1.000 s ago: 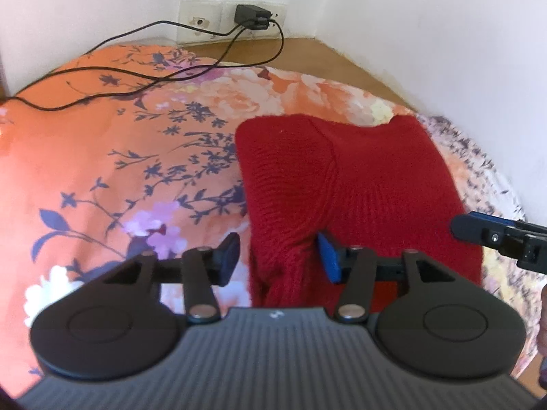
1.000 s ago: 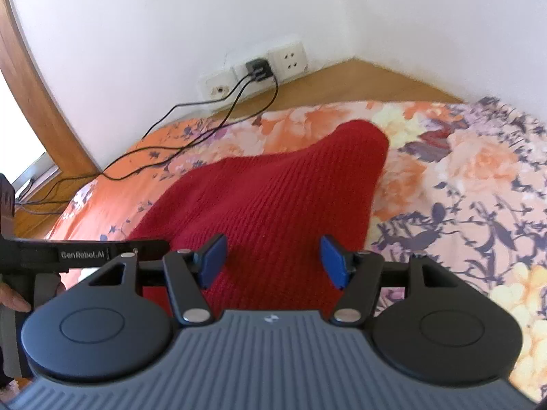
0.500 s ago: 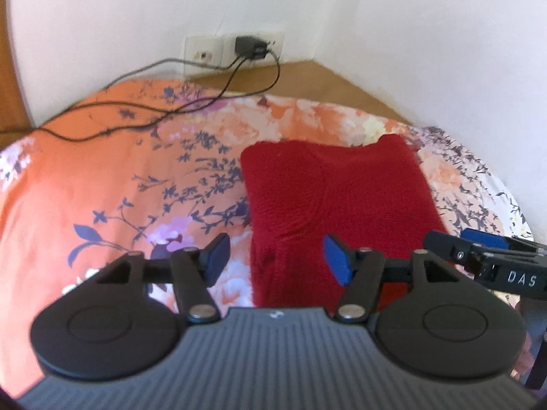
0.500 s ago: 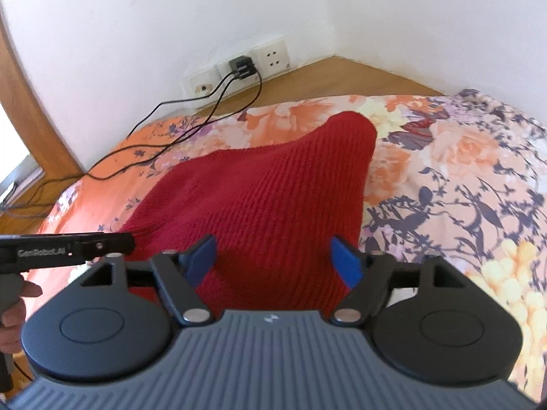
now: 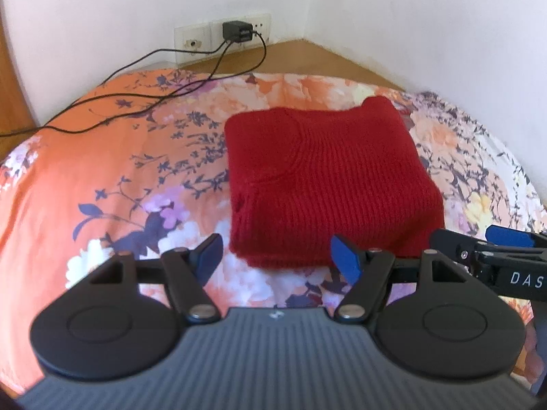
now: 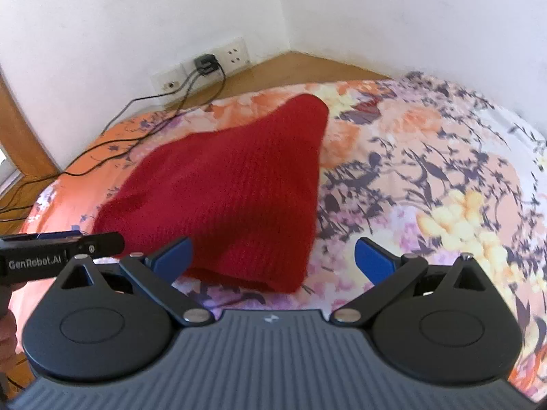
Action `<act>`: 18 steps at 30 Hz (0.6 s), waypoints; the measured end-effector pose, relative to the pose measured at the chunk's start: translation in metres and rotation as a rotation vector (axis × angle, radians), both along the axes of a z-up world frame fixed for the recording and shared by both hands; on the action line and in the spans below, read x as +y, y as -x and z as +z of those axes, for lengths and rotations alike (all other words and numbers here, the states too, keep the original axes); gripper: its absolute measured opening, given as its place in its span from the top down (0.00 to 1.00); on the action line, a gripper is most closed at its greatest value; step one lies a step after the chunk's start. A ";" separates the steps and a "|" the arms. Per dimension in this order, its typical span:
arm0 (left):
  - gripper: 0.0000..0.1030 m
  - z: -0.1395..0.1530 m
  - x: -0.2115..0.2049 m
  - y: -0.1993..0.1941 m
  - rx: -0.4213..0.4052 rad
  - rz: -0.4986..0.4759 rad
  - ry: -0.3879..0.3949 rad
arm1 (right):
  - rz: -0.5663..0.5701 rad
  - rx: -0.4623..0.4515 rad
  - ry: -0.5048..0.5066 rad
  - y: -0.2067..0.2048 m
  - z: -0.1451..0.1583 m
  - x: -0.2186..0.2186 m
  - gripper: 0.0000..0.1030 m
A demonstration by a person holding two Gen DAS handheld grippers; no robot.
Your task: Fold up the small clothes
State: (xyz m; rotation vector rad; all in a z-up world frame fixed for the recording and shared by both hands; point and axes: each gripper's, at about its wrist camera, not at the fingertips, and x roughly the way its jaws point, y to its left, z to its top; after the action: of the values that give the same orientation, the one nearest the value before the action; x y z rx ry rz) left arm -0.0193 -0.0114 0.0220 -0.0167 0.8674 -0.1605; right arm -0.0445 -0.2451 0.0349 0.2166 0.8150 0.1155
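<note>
We see the floral bedspread (image 5: pixel 102 177) spread wide, w/ the folded red knit sweater (image 5: pixel 328 177) lying flat on it, near the far corner. Our left gripper (image 5: pixel 278 256) has just been opening, jaws apart, nothing betw. them. Our right gripper (image 6: pixel 273 256) has also just opened, at its widest, holding nothing; sweater's near edge lies just ahead of both.

Left gripper (image 5: pixel 277 256): we see a black body, ribbed grey housing, and blue pads (image 5: pixel 346 259).
Pivots: silver screws sit on the black linkage arms.
Right gripper (image 6: pixel 273 256): same build; white "DAS" lettering shows on its side.
Left side marking: "GenRobot.AI", we think, slightly blurred.
</note>
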 end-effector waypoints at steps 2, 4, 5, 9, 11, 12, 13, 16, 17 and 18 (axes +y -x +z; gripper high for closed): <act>0.31 -0.001 -0.001 0.000 0.003 0.001 -0.007 | -0.013 0.013 0.008 0.003 -0.003 0.002 0.00; 0.31 -0.001 -0.001 0.000 0.002 0.007 -0.013 | -0.013 0.018 0.001 0.005 -0.005 0.003 0.00; 0.31 -0.001 -0.001 0.000 0.002 0.011 -0.014 | -0.014 0.020 -0.004 0.006 -0.006 0.004 0.00; 0.31 -0.001 0.000 -0.003 0.010 0.025 -0.018 | -0.009 0.024 -0.004 0.007 -0.008 0.008 0.00; 0.31 -0.001 0.000 -0.003 0.013 0.030 -0.022 | -0.006 0.027 -0.007 0.006 -0.007 0.009 0.00; 0.31 -0.001 0.000 -0.003 0.014 0.030 -0.025 | -0.006 0.028 -0.010 0.006 -0.007 0.010 0.00; 0.31 -0.001 0.000 -0.003 0.014 0.030 -0.027 | -0.006 0.027 -0.012 0.006 -0.007 0.010 0.00; 0.31 -0.002 0.000 -0.003 0.015 0.033 -0.033 | -0.002 0.025 -0.012 0.005 -0.006 0.010 0.00; 0.31 -0.002 0.000 -0.003 0.015 0.033 -0.035 | -0.001 0.024 -0.012 0.005 -0.005 0.011 0.00; 0.31 -0.002 0.000 -0.003 0.015 0.034 -0.036 | 0.001 0.024 -0.011 0.005 -0.005 0.011 0.00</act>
State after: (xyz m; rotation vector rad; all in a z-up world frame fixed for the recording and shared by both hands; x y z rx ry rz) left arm -0.0165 -0.0118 0.0202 0.0013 0.8841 -0.1133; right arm -0.0499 -0.2339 0.0299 0.2289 0.8382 0.1183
